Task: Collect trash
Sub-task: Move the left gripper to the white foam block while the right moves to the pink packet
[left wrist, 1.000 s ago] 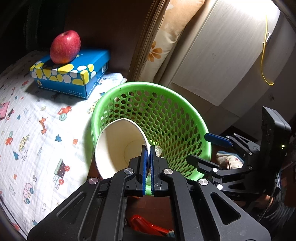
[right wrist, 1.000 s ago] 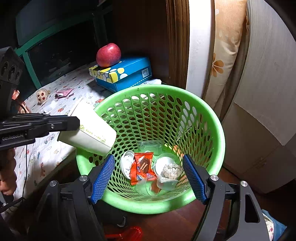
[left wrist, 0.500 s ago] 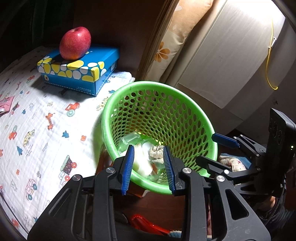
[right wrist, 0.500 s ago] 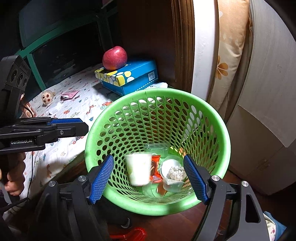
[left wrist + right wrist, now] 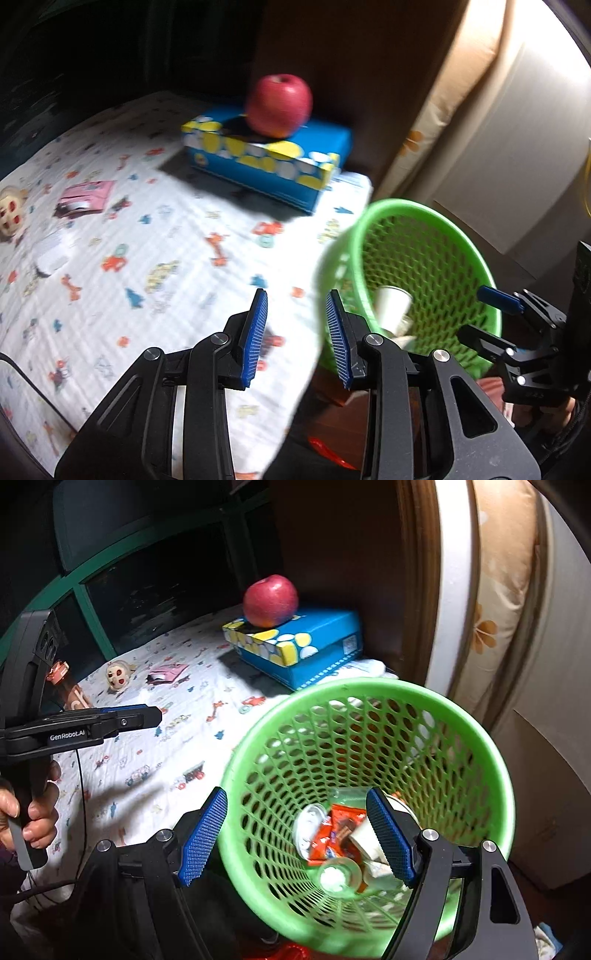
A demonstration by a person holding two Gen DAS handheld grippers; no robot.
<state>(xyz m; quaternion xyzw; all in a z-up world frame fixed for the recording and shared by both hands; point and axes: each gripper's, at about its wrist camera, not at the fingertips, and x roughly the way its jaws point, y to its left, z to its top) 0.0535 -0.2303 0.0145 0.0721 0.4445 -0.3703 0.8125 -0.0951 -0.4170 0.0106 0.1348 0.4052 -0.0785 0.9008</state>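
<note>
- Left wrist view: your left hand-held gripper [image 5: 297,334] hangs over the cartoon-print bed sheet [image 5: 122,280], its blue pads apart and holding nothing. A second ago the jaws pinched the rim of the white paper cup [image 5: 393,304]; half a second ago they had parted above the round green plastic mesh basket [image 5: 443,236]. Now the cup lies inside the basket and you have swung left, toward the pink paper scrap [image 5: 86,195] near the sheet's far side.
- Right wrist view: your right hand-held gripper [image 5: 295,834] is spread wide and empty, as before, but sits closer over the basket [image 5: 369,690]. The cup [image 5: 364,840] rests among an orange snack wrapper [image 5: 328,834] and clear plastic lids. Left to collect, apparently: the pink scrap [image 5: 166,672] and small oddments beside it. The red apple [image 5: 270,600] atop the blue tissue box [image 5: 306,646] looks like no trash.
</note>
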